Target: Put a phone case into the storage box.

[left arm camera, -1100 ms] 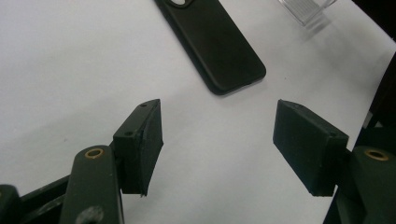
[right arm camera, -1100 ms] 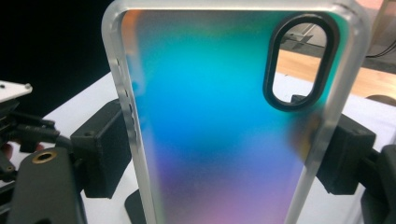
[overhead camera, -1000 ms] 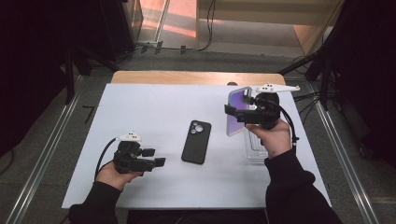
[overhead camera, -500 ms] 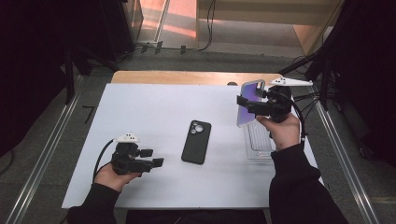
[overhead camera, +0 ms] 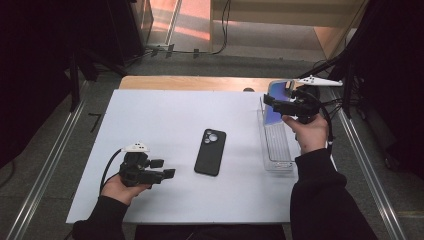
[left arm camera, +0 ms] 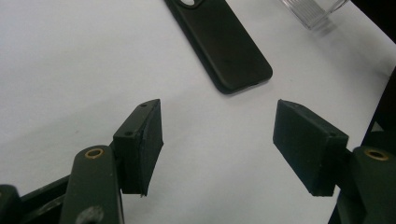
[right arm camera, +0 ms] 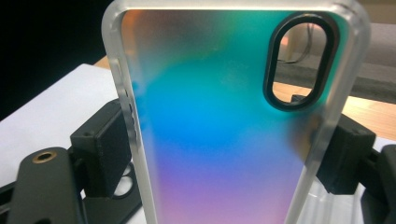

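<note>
Seen from above, L to R: the left gripper sits low on the white tabletop near the front edge, jaws spread wide w/ nothing between them. Just right of it, mid-table, a black rectangular phone w/ round camera ring lies flat, face down. Farther right, a clear plastic oblong tray rests near the table's right edge. Above its far end, the right gripper pinches a translucent iridescent blue-purple phone case w/ oval camera cutout by its two long sides, held upright off the table
</note>
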A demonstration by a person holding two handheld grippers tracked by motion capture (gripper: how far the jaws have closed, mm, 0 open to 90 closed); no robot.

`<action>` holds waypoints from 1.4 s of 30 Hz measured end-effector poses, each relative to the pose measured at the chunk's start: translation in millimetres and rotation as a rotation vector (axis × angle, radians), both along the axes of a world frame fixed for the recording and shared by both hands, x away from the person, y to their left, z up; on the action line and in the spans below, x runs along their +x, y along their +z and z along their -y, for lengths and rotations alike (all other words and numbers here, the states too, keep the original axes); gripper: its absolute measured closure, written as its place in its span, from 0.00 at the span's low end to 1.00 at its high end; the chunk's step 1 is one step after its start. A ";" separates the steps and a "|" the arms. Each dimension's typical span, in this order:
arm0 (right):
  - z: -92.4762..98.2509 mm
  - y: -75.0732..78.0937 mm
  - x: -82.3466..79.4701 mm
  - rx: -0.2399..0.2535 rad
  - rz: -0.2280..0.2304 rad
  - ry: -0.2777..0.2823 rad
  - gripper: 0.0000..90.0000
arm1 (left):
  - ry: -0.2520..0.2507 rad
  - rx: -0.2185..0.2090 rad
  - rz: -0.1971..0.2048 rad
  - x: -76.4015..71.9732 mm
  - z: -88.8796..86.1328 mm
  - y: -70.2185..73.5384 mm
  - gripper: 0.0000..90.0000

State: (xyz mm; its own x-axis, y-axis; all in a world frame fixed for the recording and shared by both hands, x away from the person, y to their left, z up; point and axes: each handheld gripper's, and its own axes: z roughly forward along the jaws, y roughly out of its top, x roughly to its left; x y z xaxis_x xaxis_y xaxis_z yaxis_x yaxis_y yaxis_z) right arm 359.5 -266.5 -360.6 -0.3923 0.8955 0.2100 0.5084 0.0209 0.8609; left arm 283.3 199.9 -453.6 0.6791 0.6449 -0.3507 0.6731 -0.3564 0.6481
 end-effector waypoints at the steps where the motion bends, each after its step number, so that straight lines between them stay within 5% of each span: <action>1: 1.6 -0.5 2.2 -0.003 -0.003 -0.006 0.18 | 0.002 -0.002 -0.001 0.1 -0.2 0.0 0.37; 28: 20.4 -22.9 67.9 -0.016 -0.056 -0.185 0.18 | 0.012 -0.004 0.019 -0.4 0.2 1.1 0.37; 42: 17.0 -46.7 100.0 -0.081 -0.081 -0.241 0.18 | 0.006 -0.003 0.016 0.0 0.3 0.4 0.37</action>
